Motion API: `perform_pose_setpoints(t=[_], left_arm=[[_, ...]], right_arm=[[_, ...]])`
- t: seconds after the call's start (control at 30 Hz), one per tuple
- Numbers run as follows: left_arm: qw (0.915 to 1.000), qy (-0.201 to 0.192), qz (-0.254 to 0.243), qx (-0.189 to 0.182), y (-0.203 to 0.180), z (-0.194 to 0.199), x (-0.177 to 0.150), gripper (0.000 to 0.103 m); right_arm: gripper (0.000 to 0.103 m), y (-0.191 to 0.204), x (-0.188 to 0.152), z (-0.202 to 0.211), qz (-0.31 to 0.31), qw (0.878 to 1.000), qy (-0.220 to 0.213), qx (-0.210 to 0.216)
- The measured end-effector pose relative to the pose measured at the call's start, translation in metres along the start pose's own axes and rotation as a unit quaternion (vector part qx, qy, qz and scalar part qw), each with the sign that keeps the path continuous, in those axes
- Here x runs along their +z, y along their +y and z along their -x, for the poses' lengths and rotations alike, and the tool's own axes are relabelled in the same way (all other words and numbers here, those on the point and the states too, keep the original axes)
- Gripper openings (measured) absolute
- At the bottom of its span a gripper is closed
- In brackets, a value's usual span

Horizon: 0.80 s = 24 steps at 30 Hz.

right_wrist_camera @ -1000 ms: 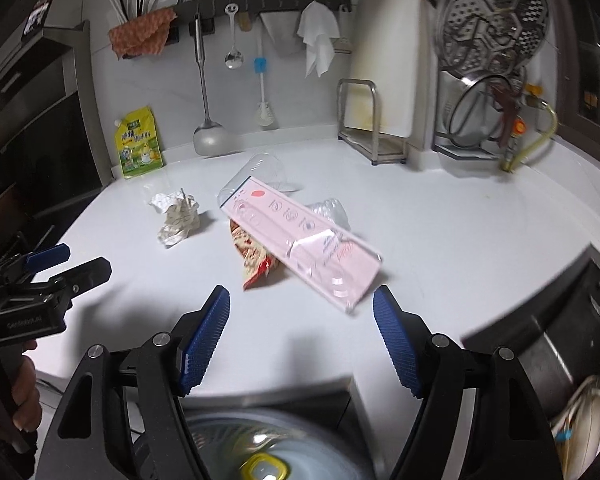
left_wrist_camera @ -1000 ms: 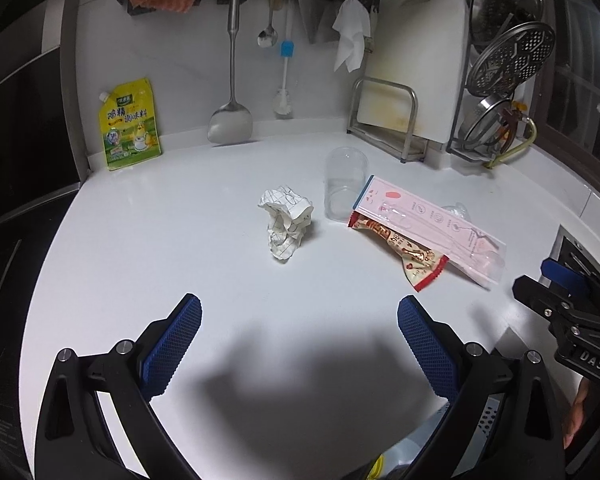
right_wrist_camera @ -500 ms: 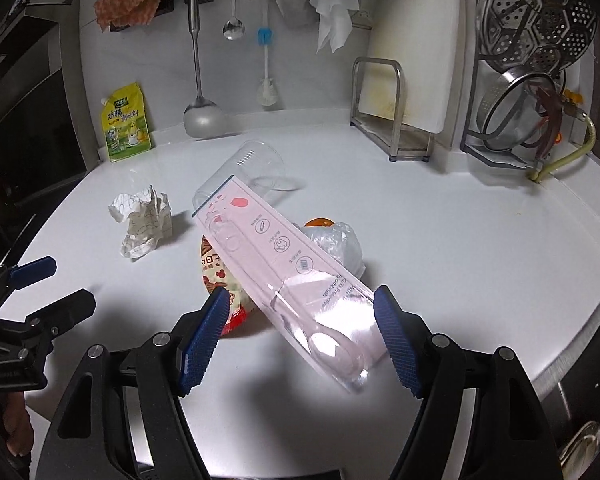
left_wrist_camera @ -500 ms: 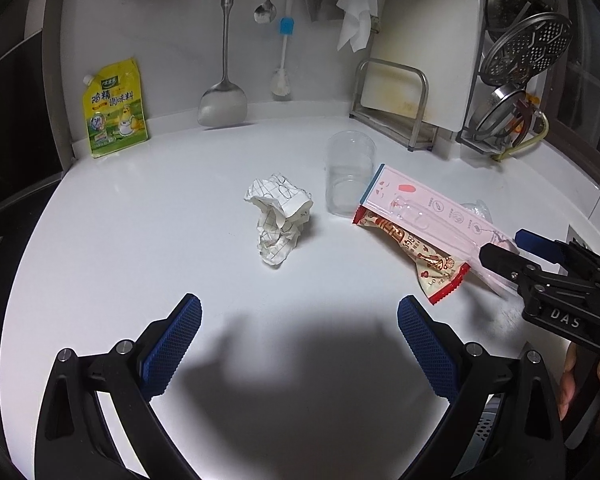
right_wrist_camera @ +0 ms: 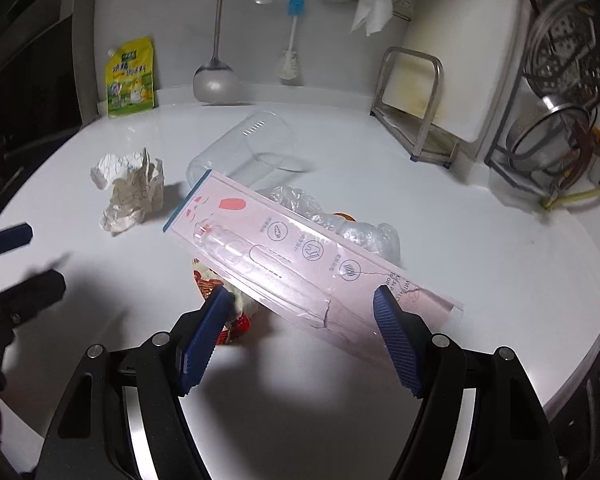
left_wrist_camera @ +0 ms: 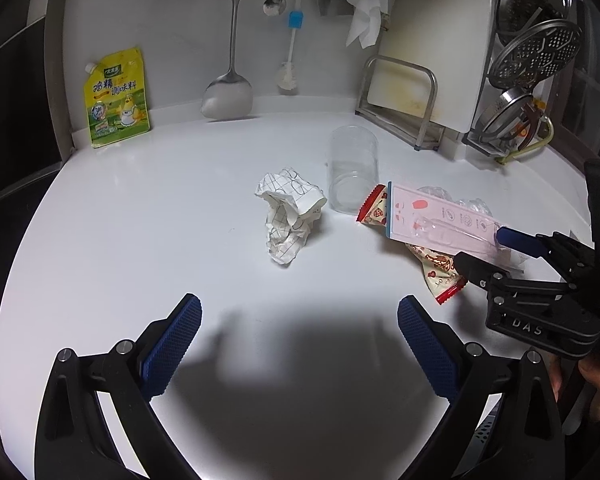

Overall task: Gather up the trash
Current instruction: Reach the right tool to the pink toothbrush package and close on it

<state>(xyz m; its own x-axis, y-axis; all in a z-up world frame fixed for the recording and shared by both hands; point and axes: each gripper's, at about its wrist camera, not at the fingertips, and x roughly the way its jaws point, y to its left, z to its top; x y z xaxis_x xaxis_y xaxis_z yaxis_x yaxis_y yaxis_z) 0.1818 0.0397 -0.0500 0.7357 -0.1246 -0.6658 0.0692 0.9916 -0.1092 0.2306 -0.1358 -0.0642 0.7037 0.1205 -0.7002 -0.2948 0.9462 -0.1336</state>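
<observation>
Pink package (right_wrist_camera: 284, 256), grid-patterned white paper (left_wrist_camera: 290, 216)

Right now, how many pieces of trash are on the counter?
5: crumpled paper left, clear cup behind, pink package over the snack wrapper, clear plastic wrap behind it. More may be hidden.

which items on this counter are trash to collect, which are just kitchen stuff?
Trash: crumpled paper, clear plastic cup, pink package, snack wrapper, crumpled plastic film.

Not trash: seasoning pouch, spatula, cutting board, steamer rack.
</observation>
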Motion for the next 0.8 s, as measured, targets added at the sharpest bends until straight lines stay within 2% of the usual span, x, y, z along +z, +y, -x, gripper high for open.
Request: perform_pose_setpoints(t=[0.2, 0.37, 0.5, 0.63, 0.8], left_arm=[[1.0000, -0.001, 0.004, -0.001, 0.002, 0.000, -0.001, 0.097], [1.0000, -0.001, 0.006, -0.005, 0.003, 0.001, -0.001, 0.097], [1.0000, -0.001, 0.006, -0.007, 0.003, 0.001, -0.001, 0.097], [1.0000, -0.005, 0.002, -0.007, 0.000, 0.004, 0.002, 0.097], [0.9999, -0.007, 0.003, -0.009, 0.000, 0.005, 0.004, 0.097]], right_arm=[[0.071, -0.008, 0.000, -0.001, -0.003, 1.000, -0.002, -0.027], [0.071, -0.028, -0.002, -0.001, -0.041, 0.998, 0.003, -0.042], [0.071, -0.041, -0.004, 0.005, -0.048, 0.998, 0.003, -0.039], [0.073, -0.042, -0.001, 0.010, -0.021, 0.999, 0.003, -0.032], [0.076, -0.038, 0.002, 0.017, 0.044, 0.999, -0.002, -0.011]])
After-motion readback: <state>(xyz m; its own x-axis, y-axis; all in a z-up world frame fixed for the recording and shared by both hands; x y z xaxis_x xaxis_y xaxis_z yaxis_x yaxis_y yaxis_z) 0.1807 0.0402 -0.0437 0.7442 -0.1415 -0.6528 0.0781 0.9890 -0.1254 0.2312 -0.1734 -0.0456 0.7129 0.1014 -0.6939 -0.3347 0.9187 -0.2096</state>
